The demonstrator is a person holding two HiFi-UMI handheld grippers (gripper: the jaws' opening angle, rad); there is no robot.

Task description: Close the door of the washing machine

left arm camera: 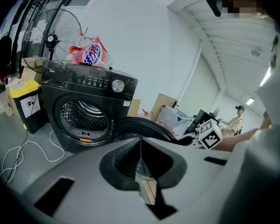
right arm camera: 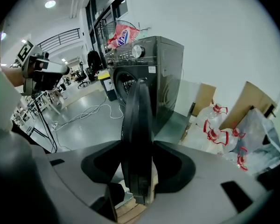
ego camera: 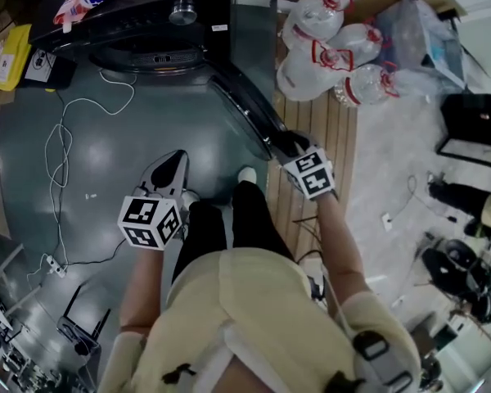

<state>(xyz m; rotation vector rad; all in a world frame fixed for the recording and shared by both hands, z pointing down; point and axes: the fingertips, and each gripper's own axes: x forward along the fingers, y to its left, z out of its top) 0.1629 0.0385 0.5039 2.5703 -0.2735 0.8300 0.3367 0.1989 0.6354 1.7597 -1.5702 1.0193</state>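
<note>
Door first: your right hand-held gripper (right arm camera: 138, 171) is clamped on the edge of the round black door (ego camera: 244, 105). The door stands wide open beside the black front-loading washing machine (ego camera: 147, 23). Hold firm and swing it left in a smooth curve until it shuts. Your left hand-held gripper (left arm camera: 141, 167) has its jaws together, holding nothing. Count one machine, one door, two grippers and four clear plastic water jugs (ego camera: 311, 72).
</note>
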